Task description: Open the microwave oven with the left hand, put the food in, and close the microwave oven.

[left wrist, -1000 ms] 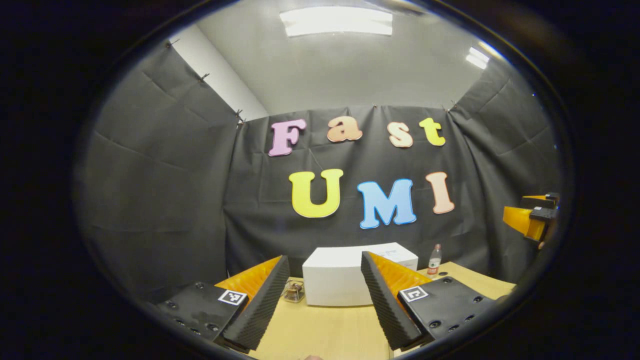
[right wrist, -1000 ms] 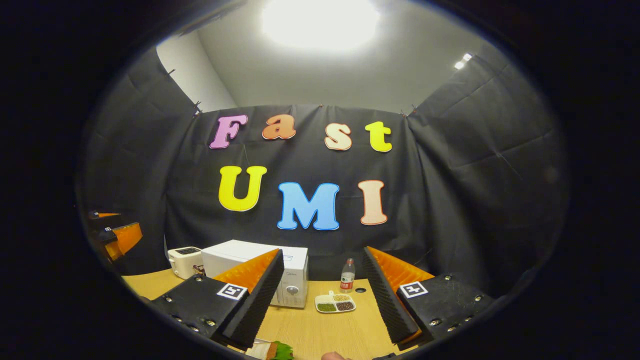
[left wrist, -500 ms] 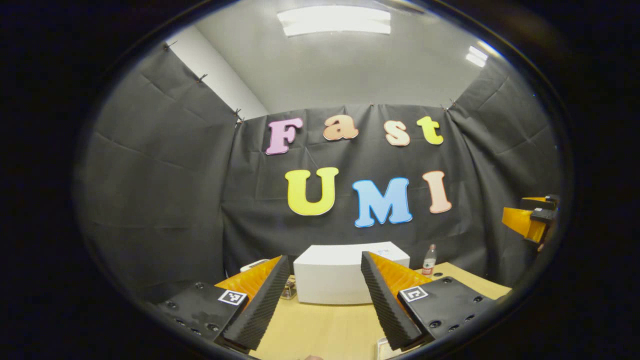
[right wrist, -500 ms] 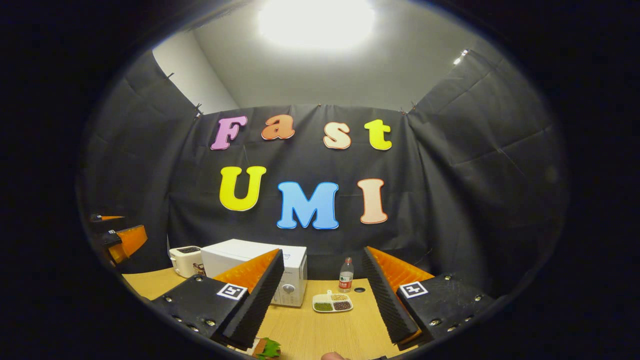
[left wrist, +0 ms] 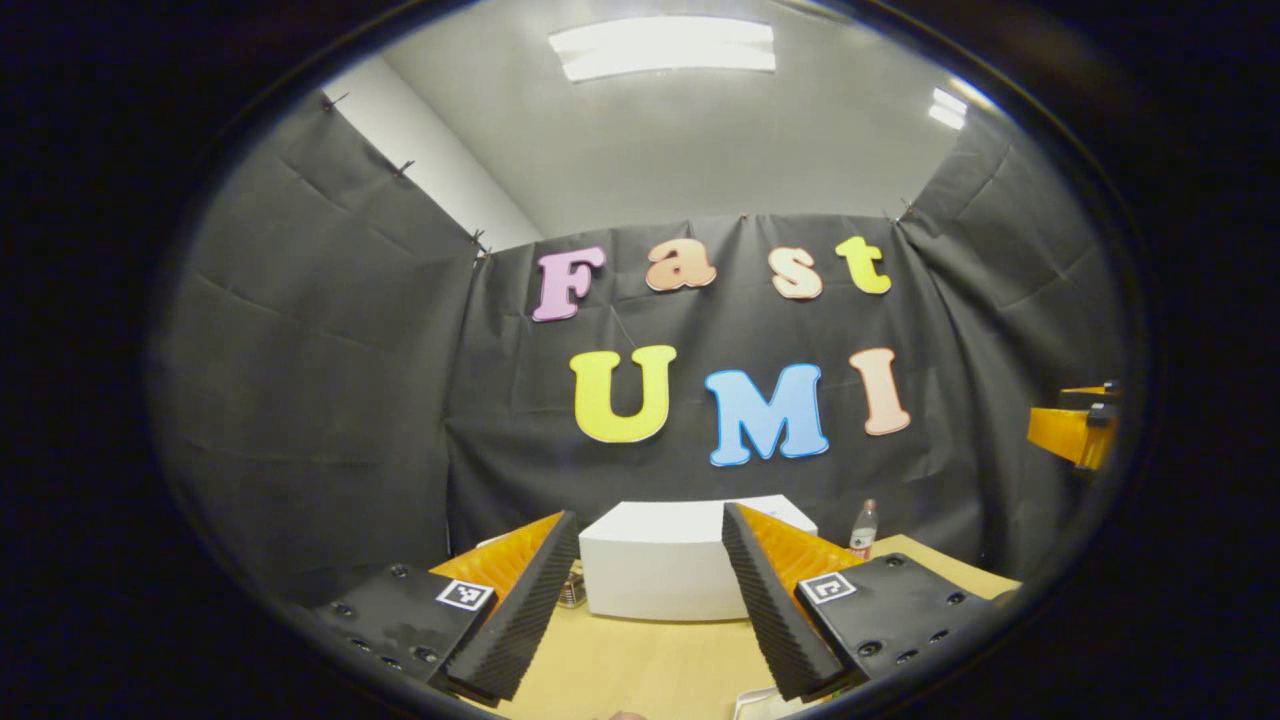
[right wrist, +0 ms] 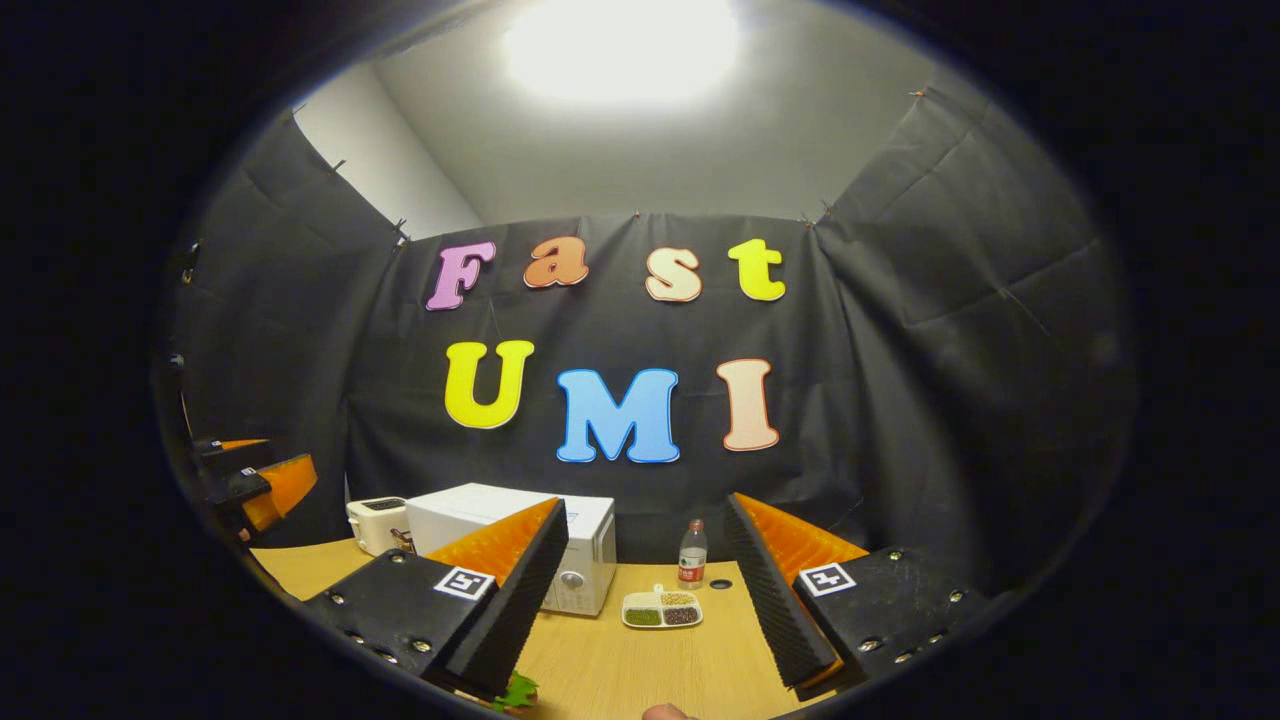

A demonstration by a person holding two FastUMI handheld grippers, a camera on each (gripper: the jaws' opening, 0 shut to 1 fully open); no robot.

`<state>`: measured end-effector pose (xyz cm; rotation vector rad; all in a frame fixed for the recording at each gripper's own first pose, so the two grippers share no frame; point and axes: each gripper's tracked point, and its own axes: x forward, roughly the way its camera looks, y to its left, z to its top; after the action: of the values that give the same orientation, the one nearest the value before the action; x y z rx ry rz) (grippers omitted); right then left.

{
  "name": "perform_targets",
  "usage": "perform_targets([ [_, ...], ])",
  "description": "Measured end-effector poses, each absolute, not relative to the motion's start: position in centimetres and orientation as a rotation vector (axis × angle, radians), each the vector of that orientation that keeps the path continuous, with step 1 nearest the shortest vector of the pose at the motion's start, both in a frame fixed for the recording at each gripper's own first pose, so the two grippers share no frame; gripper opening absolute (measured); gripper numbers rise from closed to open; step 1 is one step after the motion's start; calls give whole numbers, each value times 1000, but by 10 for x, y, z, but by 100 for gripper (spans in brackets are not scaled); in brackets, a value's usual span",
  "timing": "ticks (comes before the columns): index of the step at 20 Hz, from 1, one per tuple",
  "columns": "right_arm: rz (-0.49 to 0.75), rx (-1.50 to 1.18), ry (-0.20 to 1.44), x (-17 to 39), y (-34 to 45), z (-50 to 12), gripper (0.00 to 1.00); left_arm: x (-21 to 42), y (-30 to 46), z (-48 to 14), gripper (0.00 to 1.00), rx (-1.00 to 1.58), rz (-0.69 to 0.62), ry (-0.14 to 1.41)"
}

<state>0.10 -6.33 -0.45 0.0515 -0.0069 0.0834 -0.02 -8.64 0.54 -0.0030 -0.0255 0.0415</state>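
The white microwave [left wrist: 655,565] stands on the wooden table [left wrist: 640,670], straight ahead of my open left gripper [left wrist: 648,516] and well beyond its fingers. In the right gripper view the microwave [right wrist: 500,520] sits left of centre, door shut, with its knob panel [right wrist: 575,580] facing the table. My right gripper [right wrist: 645,508] is open and holds nothing. A green leafy bit of the food [right wrist: 515,692] peeks out at the bottom edge, under that gripper's left finger [right wrist: 505,615]. Each gripper appears at the edge of the other's view, the right gripper [left wrist: 1075,432] and the left gripper [right wrist: 258,482].
A white toaster [right wrist: 378,520] stands left of the microwave. A small bottle [right wrist: 691,553] and a divided dish of beans [right wrist: 661,610] sit to its right. A small metal object [left wrist: 572,590] lies by the microwave's left corner. A fingertip [right wrist: 665,712] shows at the bottom.
Both views have drifted slightly. The food has slid down to the bottom edge of the right gripper view. The right gripper has moved toward the edge of the left gripper view. Both stay open.
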Motion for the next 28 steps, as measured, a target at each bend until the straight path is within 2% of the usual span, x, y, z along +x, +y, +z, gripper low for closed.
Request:
perform_targets([
  [5,43,52,-16,12,-65,-3,95,36,-102,-14,95,-13,-4,-23],
  [6,28,50,-14,16,-65,-4,95,45,-105,-21,99,-21,-20,-15],
  [7,16,48,-12,20,-63,-4,95,56,-107,-27,99,-28,-34,-12],
  [8,6,43,-10,23,-61,-5,95,68,-111,-34,95,-34,-51,-11],
  [16,-91,40,3,42,-52,-13,95,163,-152,-94,95,-35,-147,16],
  [17,-101,35,9,43,-52,-14,95,174,-158,-103,92,-39,-156,25],
  [18,-115,28,13,45,-52,-14,95,185,-166,-112,95,-45,-168,37],
  [23,-194,-17,21,49,-59,-13,95,228,-201,-150,100,-65,-233,78],
  [25,-226,-29,33,48,-63,-14,95,243,-215,-166,91,-67,-258,102],
  [28,-270,-36,50,45,-67,-19,95,260,-233,-195,99,-60,-282,140],
])
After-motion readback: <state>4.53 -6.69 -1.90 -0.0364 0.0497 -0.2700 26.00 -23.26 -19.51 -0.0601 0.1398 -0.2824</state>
